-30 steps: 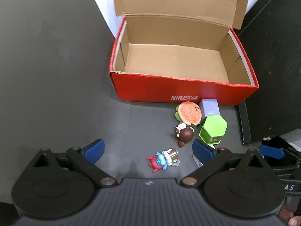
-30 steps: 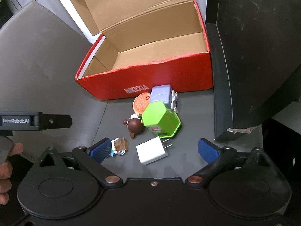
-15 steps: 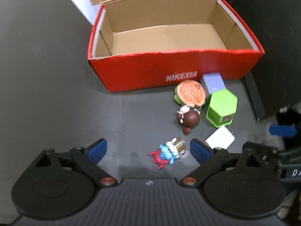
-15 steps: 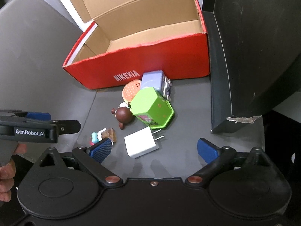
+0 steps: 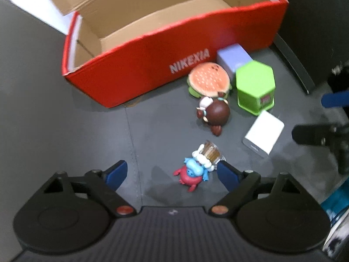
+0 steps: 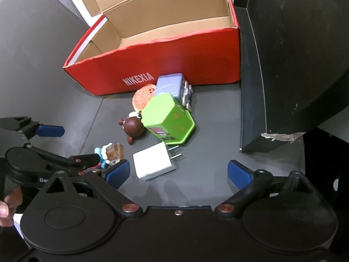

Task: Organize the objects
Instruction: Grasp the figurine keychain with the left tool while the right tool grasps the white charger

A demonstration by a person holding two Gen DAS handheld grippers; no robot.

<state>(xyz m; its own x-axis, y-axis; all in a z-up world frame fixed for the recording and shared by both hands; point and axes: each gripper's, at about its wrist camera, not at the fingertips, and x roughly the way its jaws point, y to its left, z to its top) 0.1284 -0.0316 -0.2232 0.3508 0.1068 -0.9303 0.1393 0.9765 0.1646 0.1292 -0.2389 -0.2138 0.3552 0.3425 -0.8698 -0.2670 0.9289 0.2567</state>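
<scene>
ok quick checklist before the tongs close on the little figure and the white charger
1. Left tongs straddle the blue and red figure, jaws just been closing, pads not pressing: ok.
2. Right tongs straddle the white charger, also closing, no contact: ok.
3. Figure centred: not ok, it sits close to one pad.
4. Red box open, floor bare: ok.
5. The two tongs clear of each other: cannot tell.

Left gripper (image 5: 172,172) lower, rolled, closing round blue-red figurine (image 5: 193,172), right gripper (image 6: 178,173) narrowing.
</scene>
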